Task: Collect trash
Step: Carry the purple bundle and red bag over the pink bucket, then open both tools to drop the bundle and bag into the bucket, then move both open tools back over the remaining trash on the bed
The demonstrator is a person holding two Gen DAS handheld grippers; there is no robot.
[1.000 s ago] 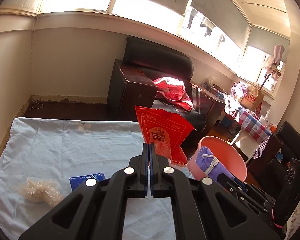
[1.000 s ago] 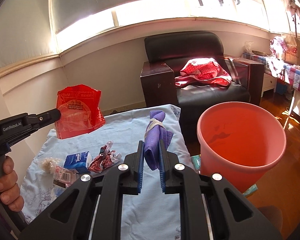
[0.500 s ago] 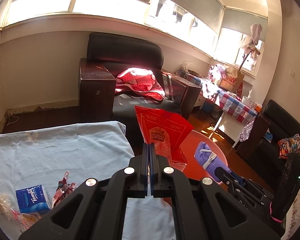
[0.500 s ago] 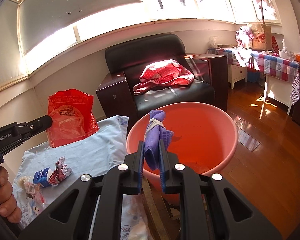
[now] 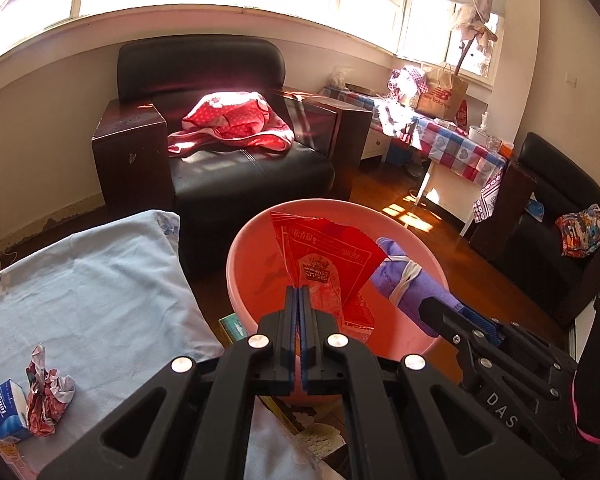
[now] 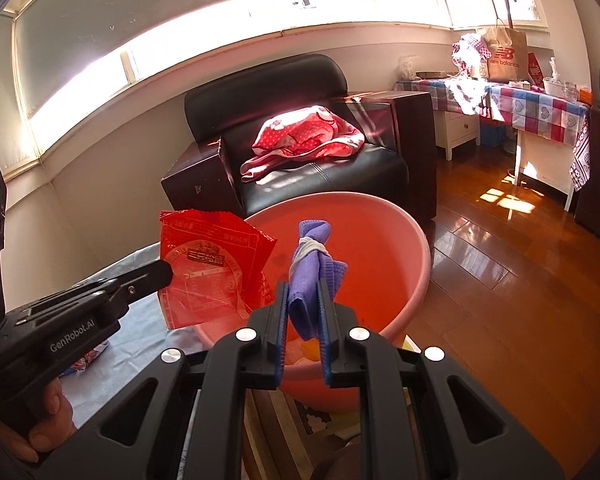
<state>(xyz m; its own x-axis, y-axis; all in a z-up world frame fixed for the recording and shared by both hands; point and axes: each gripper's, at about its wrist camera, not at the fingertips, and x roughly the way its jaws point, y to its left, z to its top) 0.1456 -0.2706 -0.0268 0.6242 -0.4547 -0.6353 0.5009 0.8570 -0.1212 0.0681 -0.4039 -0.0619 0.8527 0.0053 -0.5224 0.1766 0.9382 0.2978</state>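
Since a second ago both grippers have been carried from over the cloth-covered table to above the pink basin. The left gripper, angled downward, is pinched shut on a thin, crinkly red foil wrapper held over the basin's near wall. The right gripper is clamped on a soft purple cloth bundle tied with a white band, over the basin's middle. The basin's round rim lies clear; wooden floor opens beyond it.

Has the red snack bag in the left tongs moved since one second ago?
Yes. The red snack bag has travelled from above the blue cloth-covered table toward the pink bucket, now overlapping its rim.
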